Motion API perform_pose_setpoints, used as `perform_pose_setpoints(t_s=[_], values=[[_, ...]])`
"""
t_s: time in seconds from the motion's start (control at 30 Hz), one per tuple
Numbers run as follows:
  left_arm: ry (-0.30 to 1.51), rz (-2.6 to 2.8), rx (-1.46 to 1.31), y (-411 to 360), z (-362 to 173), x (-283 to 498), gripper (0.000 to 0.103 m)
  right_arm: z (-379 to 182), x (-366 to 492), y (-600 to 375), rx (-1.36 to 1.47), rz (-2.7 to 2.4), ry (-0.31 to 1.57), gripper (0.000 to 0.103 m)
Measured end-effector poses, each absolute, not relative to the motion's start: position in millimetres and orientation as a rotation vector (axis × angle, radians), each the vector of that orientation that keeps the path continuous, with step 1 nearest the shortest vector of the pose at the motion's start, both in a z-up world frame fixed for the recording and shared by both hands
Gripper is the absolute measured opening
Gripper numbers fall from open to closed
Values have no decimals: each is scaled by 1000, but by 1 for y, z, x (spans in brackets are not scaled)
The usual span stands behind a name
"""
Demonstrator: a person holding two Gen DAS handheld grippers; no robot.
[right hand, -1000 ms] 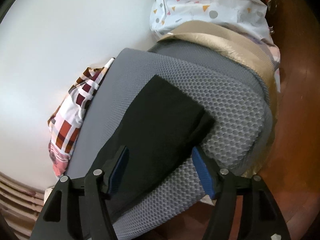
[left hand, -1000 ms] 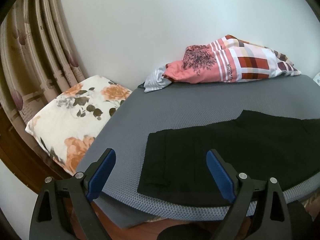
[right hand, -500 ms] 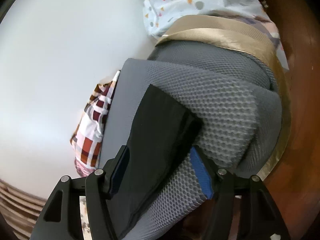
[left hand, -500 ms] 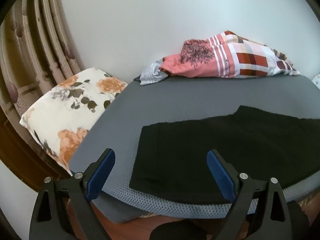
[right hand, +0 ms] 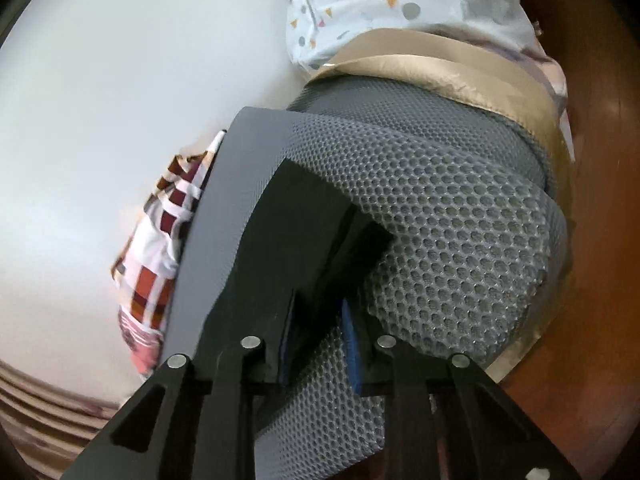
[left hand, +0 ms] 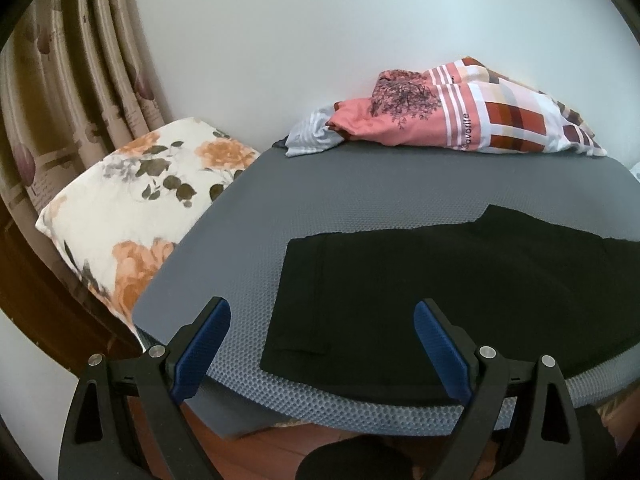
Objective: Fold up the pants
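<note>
Black pants (right hand: 280, 240) edge pinched between right hand-held gripper (right hand: 320, 332) fingers.

Black pants (left hand: 460, 292); grey honeycomb mat (left hand: 360, 188); orange-floral white pillow (left hand: 132, 200).

The black pants (left hand: 460, 300) ran off the right edge of the left wrist view, so their far end could not be seen there. In the right wrist view the right hand-held gripper (right hand: 320, 332) had its blue pads (right hand: 351, 344) mostly buried behind a fold of the pants (right hand: 280, 248) and the grey mesh mattress (right hand: 460, 240); how much cloth lay between them was hidden. The plaid bedding (right hand: 152, 280) was partly covered by the mattress edge. The curtain (right hand: 36, 408) was blurred at the frame's corner.
</note>
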State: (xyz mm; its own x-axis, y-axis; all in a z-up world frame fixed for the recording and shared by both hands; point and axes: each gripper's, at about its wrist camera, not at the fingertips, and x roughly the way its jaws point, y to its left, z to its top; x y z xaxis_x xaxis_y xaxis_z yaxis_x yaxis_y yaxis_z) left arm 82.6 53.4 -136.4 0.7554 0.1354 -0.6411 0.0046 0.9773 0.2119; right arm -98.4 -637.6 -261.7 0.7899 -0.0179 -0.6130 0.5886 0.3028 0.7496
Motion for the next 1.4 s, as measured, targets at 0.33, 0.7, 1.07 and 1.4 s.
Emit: perform_pose_setpoints(t_s=[0.33, 0.7, 1.07, 1.4], values=[[741, 72, 190, 55, -144, 85, 93, -263, -84, -640, 1269, -351, 508, 40], [749, 72, 196, 51, -144, 86, 93, -263, -72, -634, 1211, -379, 503, 34], [788, 121, 89, 98, -147, 97, 93, -236, -58, -623, 1091, -405, 582, 10], [804, 122, 114, 102, -156, 98, 93, -159, -25, -561, 899, -276, 564, 10]])
